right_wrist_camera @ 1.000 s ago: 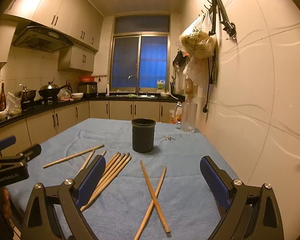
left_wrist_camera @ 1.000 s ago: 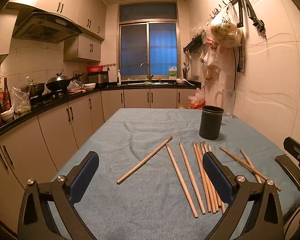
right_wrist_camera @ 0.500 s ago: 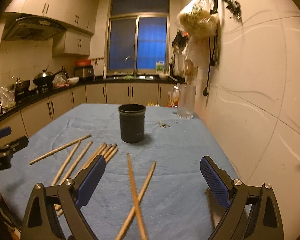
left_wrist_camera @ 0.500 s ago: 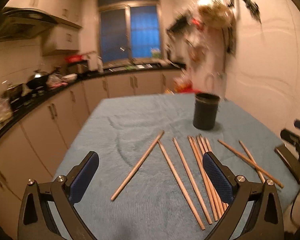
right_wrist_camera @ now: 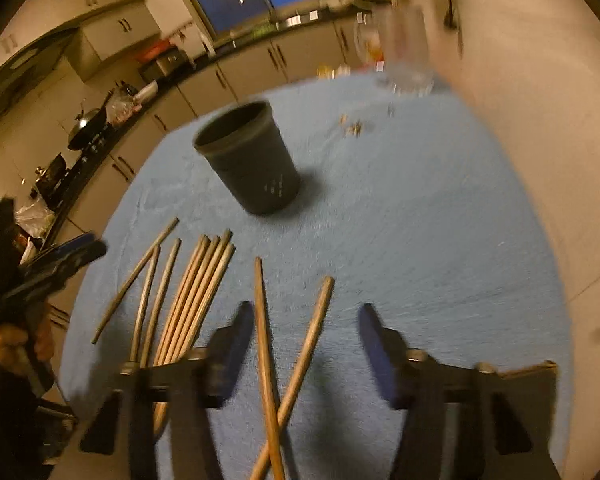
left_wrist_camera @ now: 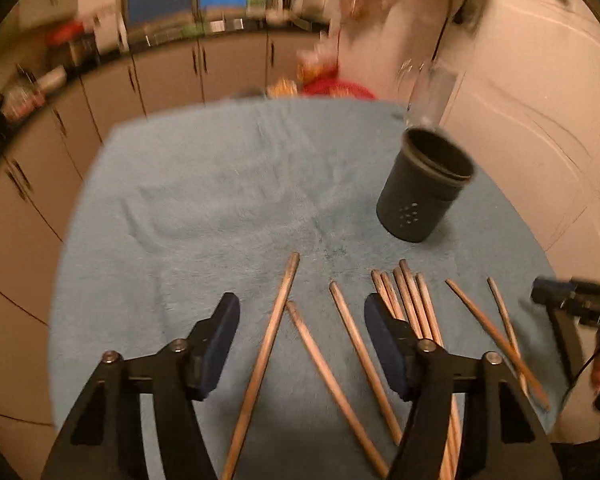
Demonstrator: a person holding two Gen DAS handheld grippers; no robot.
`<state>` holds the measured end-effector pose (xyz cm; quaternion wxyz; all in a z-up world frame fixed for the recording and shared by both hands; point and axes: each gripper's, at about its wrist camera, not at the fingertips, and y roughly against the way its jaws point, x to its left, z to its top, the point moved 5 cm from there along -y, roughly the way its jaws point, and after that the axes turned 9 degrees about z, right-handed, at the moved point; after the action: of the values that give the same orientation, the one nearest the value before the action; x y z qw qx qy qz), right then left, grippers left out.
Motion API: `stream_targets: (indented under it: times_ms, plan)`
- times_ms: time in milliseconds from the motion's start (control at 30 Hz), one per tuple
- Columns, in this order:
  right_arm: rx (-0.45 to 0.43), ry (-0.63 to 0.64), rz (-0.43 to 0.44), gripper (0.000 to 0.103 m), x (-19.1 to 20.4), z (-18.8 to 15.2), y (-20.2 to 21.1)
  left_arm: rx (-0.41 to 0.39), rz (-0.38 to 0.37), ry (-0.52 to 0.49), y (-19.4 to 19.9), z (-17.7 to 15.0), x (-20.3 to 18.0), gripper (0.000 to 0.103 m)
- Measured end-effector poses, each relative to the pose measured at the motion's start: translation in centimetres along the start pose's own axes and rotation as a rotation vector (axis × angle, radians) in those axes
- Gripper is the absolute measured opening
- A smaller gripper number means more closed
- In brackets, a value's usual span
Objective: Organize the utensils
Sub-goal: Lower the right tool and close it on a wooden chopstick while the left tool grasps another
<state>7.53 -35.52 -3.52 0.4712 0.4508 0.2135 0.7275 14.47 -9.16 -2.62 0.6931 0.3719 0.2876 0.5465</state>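
The chopsticks [left_wrist_camera: 352, 344] are thin wooden rods: light, stiff and, by their look, smooth enough to roll or slide on the blue cloth of the tabletop [left_wrist_camera: 204, 208]. Judged from this, each rod is best taken near mid-length, across its width, so that it does not tip when lifted; a hold near one end would let the far end sag or swing. All rods lie flat on the near part of the cloth, with the dark holder cup [left_wrist_camera: 424, 188] standing upright farther away and to the right in the left wrist view. The left claw [left_wrist_camera: 300, 344] has just been closing and stands partly open, empty, pitched down over three separate rods that lie between and below its jaws without contact; a bundle of about five rods [left_wrist_camera: 408, 300] lies just right of it. The right claw [right_wrist_camera: 306, 344] has likewise just been closing, is partly open and empty, and straddles a crossed pair of rods [right_wrist_camera: 288, 340]. The bundle lies to its left, the cup far left.
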Motion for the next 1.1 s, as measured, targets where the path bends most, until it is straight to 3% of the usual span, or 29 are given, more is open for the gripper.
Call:
stream_targets:
  times_ms: [133, 267, 400, 633, 733, 833, 900, 933, 967, 1100]
  plan:
    - [0.052, -0.066, 0.072, 0.045, -0.4, 0.6, -2.0, 0.058, 0.035, -0.033, -3.1, 1.7, -0.2, 0.056]
    - [0.097, -0.016, 0.09, 0.045, 0.9, 1.3, -3.9, 0.105, 0.026, -0.033, -5.5, 2.6, -0.5, 0.044]
    - [0.146, 0.039, 0.081, 0.04, 2.3, 2.3, -6.5, 0.153, -0.001, -0.012, -7.0, 3.0, -0.7, 0.041]
    - [0.196, 0.193, -0.038, 0.03, 4.2, 2.8, -10.4, 0.203, 0.01, -0.027, -7.3, 2.9, -0.9, 0.041]
    - [0.193, 0.232, -0.096, 0.026, 4.3, 2.7, -11.1, 0.245, 0.065, -0.057, -8.2, 2.2, -1.0, 0.04]
    - [0.194, 0.266, -0.148, 0.016, 4.4, 2.8, -11.6, 0.23, 0.121, -0.094, -8.2, 2.4, -1.5, 0.04]
    - [0.188, 0.294, -0.181, 0.01, 4.6, 2.9, -11.7, 0.226, 0.133, -0.106, -8.1, 2.6, -2.1, 0.032]
    - [0.182, 0.303, -0.188, 0.007, 4.5, 3.0, -11.8, 0.221, 0.144, -0.113, -8.0, 2.7, -2.3, 0.014]
    - [0.175, 0.303, -0.182, 0.007, 4.2, 3.0, -11.8, 0.22, 0.163, -0.123, -8.0, 2.8, -2.5, 0.009]
    - [0.129, 0.265, -0.126, 0.006, 4.0, 3.2, -10.1, 0.191, 0.129, -0.08, -6.7, 2.3, -2.2, 0.007]
